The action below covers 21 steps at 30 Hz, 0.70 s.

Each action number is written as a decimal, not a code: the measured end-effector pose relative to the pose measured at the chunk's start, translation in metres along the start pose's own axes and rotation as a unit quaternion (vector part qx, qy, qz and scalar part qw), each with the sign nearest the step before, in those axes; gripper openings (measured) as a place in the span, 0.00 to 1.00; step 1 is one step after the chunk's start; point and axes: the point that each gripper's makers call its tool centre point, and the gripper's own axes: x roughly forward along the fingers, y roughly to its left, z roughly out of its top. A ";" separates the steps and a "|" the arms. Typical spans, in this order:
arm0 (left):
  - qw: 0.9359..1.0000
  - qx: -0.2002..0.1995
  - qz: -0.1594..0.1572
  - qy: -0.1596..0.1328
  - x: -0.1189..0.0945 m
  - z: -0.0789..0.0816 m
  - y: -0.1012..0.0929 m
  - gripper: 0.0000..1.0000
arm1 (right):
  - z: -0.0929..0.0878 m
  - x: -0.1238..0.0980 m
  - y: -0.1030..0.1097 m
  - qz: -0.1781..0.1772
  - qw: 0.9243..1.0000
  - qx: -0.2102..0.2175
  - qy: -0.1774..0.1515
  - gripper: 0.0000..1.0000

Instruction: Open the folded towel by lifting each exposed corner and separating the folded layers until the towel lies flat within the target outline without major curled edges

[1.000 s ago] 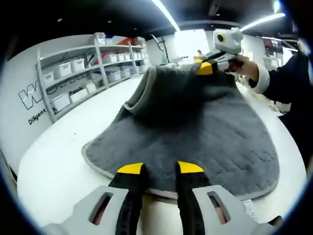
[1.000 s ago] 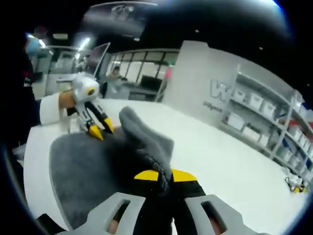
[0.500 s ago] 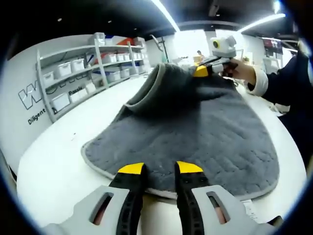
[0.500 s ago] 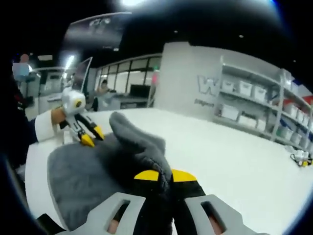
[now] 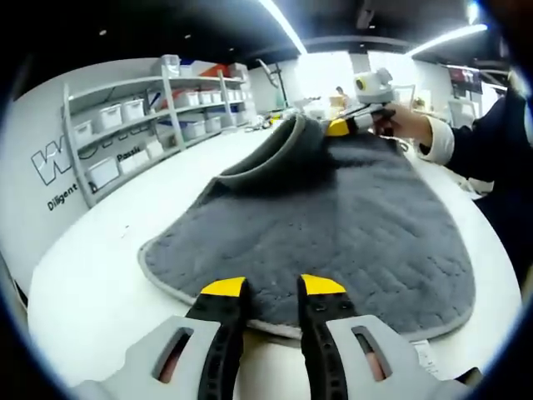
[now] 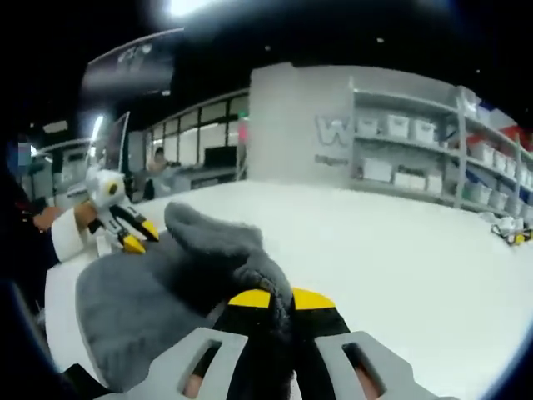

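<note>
A dark grey quilted towel (image 5: 333, 225) with a light grey border lies spread on the white table (image 5: 92, 275). Its far part is folded over and raised in a hump (image 5: 279, 150). My right gripper (image 5: 348, 127) is at the far end, shut on that raised corner. In the right gripper view its jaws (image 6: 281, 298) are pinched on the bunched towel (image 6: 141, 300). My left gripper (image 5: 272, 287) stands open over the towel's near edge, its fingers apart; it also appears at the left of the right gripper view (image 6: 133, 237).
Shelves with white bins (image 5: 141, 117) line the wall to the left of the table. A person's hand and dark sleeve (image 5: 454, 137) hold the right gripper. A small yellow object (image 6: 510, 233) sits far off on the table.
The right gripper has drawn the raised towel corner farther from the left gripper and lower, so more of the towel lies spread. The left gripper has stayed put.
</note>
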 end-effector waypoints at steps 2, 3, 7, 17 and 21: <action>1.000 0.000 0.000 0.000 0.000 0.000 0.000 0.23 | -0.003 -0.001 -0.004 -0.005 1.000 0.008 0.004 0.00; 1.000 -0.001 0.000 0.000 0.000 0.000 0.000 0.23 | -0.006 -0.001 -0.007 -0.007 1.000 0.013 0.006 0.00; 1.000 -0.001 0.000 0.000 0.000 0.000 0.000 0.23 | -0.014 -0.001 -0.012 -0.011 1.000 0.020 0.013 0.00; 1.000 -0.003 0.000 -0.001 0.000 0.000 0.000 0.23 | -0.028 -0.002 -0.024 -0.022 0.999 0.041 0.021 0.01; 1.000 -0.005 0.000 -0.002 0.000 0.000 0.000 0.23 | -0.034 -0.002 -0.025 -0.022 0.999 0.033 0.027 0.03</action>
